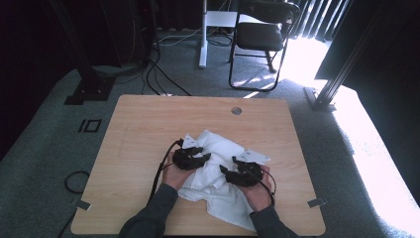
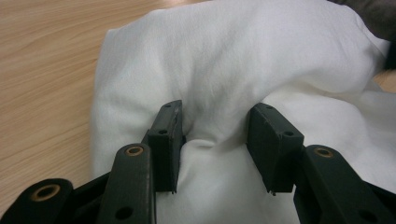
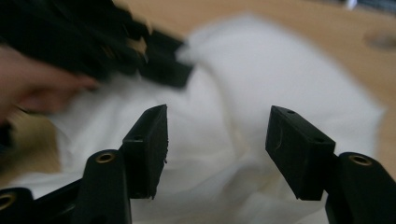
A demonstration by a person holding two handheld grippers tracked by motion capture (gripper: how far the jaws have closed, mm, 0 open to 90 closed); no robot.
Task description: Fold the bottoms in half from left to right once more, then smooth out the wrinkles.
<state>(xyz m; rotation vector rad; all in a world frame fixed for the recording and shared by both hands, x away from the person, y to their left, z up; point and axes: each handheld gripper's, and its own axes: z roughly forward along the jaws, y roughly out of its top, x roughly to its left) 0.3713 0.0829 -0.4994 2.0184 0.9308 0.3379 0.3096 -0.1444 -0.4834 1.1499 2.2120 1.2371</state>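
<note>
We are looking down on a grey carpeted floor (image 1: 44, 163) that is running around everything, with sunlight pouring in at the far right. Beyond the table a black folding chair (image 1: 260, 37) is standing beside a white post (image 1: 203, 34), and black cables (image 1: 158, 74) are trailing across the carpet toward a dark frame foot at the far left. Nearer, a light wooden table (image 1: 138, 124) is carrying the work, with a round cable hole (image 1: 236, 110) showing in its far edge, well beyond both grippers.

A white cloth (image 1: 218, 173) is lying crumpled on the table, bunched into soft folds and rounded humps, and it is sitting directly under and between our two grippers, spreading a little toward the near edge below the right hand.

The left gripper (image 2: 217, 140) is pressing its tips down into the cloth: its jaws are standing apart, with a ridge of fabric bulging up between them, and the left pad seems to be touching that ridge, though we cannot tell whether the fabric is really being pinched. The right gripper (image 3: 217, 140) is hovering just above the cloth with its jaws released and wide; this view is blurred, but nothing appears to be caught between the pads.
</note>
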